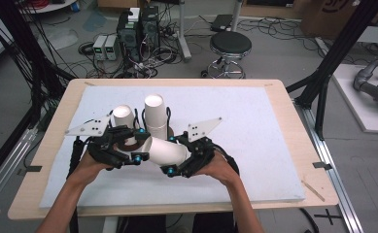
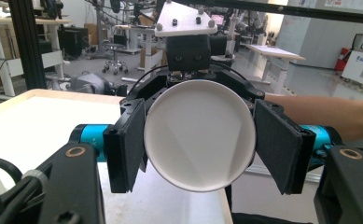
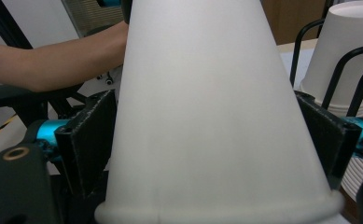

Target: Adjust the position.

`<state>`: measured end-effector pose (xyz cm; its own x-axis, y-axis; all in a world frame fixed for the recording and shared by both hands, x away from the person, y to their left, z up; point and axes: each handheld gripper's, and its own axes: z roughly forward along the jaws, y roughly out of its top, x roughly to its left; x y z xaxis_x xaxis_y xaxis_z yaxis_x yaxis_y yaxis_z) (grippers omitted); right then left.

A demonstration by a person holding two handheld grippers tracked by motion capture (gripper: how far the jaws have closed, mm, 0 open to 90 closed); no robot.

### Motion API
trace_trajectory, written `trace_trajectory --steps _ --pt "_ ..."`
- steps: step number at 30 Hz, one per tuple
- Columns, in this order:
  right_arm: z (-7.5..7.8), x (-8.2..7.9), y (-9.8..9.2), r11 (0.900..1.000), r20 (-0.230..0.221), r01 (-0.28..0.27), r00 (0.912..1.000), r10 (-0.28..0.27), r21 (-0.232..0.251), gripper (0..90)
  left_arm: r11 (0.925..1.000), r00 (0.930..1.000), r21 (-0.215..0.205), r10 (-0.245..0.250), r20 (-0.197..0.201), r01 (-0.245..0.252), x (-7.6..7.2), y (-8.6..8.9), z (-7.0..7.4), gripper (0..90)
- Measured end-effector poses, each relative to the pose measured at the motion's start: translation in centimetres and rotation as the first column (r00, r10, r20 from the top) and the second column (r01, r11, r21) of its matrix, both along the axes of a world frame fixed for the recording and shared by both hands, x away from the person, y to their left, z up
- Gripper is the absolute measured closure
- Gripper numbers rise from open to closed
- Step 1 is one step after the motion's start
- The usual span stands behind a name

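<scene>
Paper cup is the thing here, a white one held sideways above the white mat, slung between the two tools right in front of the person. Left gripper is clamped on the narrow bottom end: in the left gripper view the cup's round base sits square between the two black pads, pressed on both sides. Right gripper grasps the wider rim end, and in the right gripper view the cup's wall fills the gap between its pads with the rolled rim nearest the camera. Behind them are two upside-down stacks of cups in black wire holders, a shorter stack and a taller stack. My guess is this is the middle of a handover or of pulling nested cups apart; can't tell if it's one cup or several. Next move probably needs one side to let go cleanly or both to pull straight along the cup's axis, no twisting, since thin paper crushes easily.
</scene>
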<state>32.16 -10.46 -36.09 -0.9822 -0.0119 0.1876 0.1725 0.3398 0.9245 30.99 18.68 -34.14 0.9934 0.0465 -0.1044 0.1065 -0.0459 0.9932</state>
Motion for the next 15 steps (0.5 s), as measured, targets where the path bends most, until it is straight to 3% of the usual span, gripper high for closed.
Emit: trace_trajectory --steps 15 --pt "0.00 -0.07 -0.22 1.000 0.000 -0.007 1.0000 0.007 -0.029 32.2 0.9998 0.9999 0.015 -0.010 -0.004 0.010 -0.03 -0.16 -0.17 36.6"
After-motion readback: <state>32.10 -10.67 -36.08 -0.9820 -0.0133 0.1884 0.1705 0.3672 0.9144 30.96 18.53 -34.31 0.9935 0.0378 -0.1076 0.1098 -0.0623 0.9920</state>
